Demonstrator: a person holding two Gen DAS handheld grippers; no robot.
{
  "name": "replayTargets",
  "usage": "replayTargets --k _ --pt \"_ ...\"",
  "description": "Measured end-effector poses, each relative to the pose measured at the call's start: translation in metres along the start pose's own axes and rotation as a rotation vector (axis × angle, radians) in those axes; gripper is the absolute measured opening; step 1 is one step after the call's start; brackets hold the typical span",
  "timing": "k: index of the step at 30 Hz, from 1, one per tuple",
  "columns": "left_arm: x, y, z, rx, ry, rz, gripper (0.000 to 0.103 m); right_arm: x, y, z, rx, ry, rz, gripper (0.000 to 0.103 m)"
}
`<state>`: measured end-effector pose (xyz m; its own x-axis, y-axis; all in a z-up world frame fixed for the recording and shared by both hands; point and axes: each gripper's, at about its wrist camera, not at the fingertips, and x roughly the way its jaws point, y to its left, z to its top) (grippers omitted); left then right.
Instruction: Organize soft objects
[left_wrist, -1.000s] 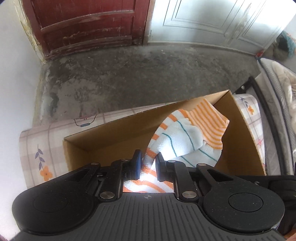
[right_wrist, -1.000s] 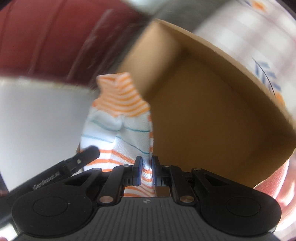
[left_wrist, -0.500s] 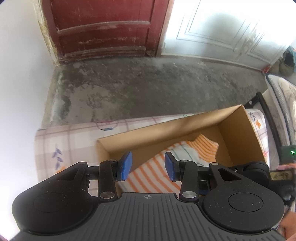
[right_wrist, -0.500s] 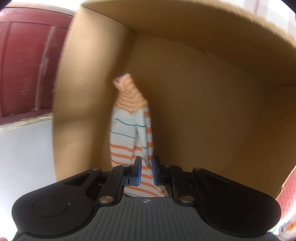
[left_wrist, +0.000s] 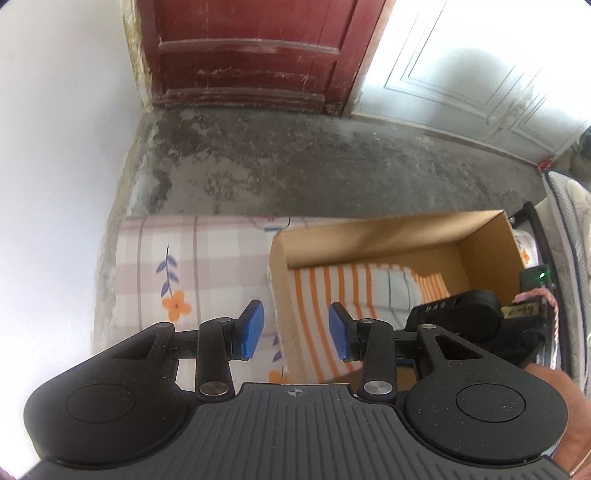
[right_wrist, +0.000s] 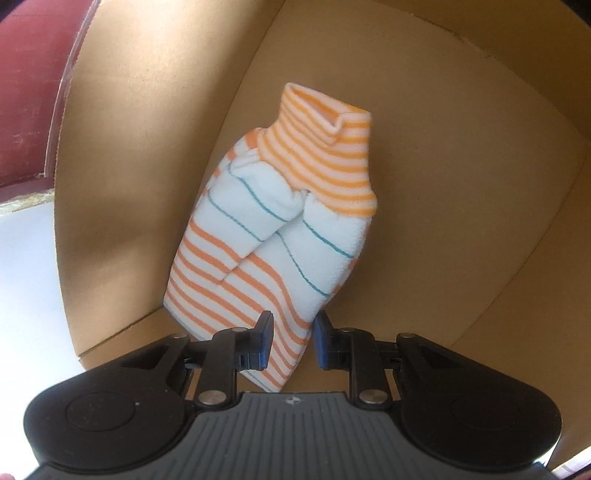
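Observation:
A folded bundle of white socks (right_wrist: 280, 221) with orange and teal stripes lies on the floor of a brown cardboard box (right_wrist: 443, 147), against its left wall. My right gripper (right_wrist: 293, 338) is down inside the box with its jaws opening; the near end of the socks lies between the blue pads, which no longer pinch it. In the left wrist view the socks (left_wrist: 369, 284) show inside the box (left_wrist: 487, 243). My left gripper (left_wrist: 295, 328) hangs open and empty above the box's left wall. The black housing of the right tool (left_wrist: 461, 317) dips into the box.
The box stands on a checked cloth with flower prints (left_wrist: 192, 266). Beyond it lie a grey concrete floor (left_wrist: 295, 166), a red door (left_wrist: 251, 48) and a white door (left_wrist: 461, 66). A mattress edge (left_wrist: 569, 221) runs along the right. A hand (left_wrist: 561, 406) holds the left tool.
My left gripper let go of the socks, opened and drew back to the left and upward. My right gripper carried the socks down onto the box floor and its jaws have parted.

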<state>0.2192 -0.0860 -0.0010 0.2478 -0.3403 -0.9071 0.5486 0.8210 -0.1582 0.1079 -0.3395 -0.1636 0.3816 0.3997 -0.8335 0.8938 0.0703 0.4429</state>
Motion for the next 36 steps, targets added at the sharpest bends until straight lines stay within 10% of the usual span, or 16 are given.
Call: replayTargets --k 3,7,13,26,36 --pt "-0.001 0.005 -0.008 -0.015 0.01 -0.013 0.038 -0.004 0.01 0.001 -0.01 -0.017 -0.014 0.027" --pt "-0.008 0.01 -0.021 -0.048 0.014 -0.033 0.039 -0.025 0.035 -0.002 -0.105 -0.062 -0.042 0.066" --pt "-0.03 0.01 -0.038 -0.057 -0.005 -0.035 0.039 -0.076 0.038 -0.014 -0.224 -0.152 0.002 0.066" --pt "-0.077 -0.007 -0.101 -0.076 0.022 -0.019 0.049 -0.217 -0.09 -0.117 -0.573 -0.19 0.346 0.066" --pt "-0.004 -0.06 -0.162 0.082 0.167 -0.038 0.049 -0.139 -0.133 -0.132 -0.413 -0.013 0.218 0.06"
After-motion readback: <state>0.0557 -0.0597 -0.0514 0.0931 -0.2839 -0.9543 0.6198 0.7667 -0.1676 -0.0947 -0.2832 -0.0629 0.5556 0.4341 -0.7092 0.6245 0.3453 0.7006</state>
